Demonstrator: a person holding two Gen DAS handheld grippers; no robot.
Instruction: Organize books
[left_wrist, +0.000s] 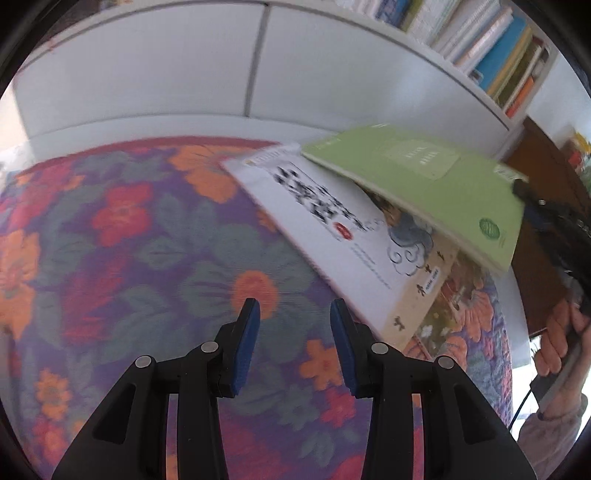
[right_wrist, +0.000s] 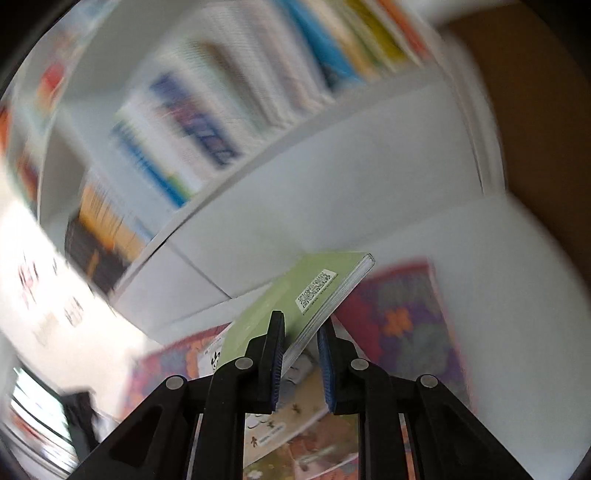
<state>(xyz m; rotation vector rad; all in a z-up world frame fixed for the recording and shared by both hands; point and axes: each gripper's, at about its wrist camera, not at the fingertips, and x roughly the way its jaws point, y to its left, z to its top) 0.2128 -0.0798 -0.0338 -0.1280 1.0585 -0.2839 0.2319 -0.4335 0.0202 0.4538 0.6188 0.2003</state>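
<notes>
Green and thin, the paperback (right_wrist: 295, 306) looked light but floppy, so I judged its near edge the right place to pinch, with little cover left to sag. My right tongs (right_wrist: 301, 363) were closed on that edge, holding it tilted in the air above the white book (left_wrist: 343, 236) on the floral cloth (left_wrist: 122, 236), with the bookshelf (right_wrist: 229, 122) beyond. My left tongs (left_wrist: 293, 347) stood narrow and empty over the cloth, the books up to their right.
</notes>
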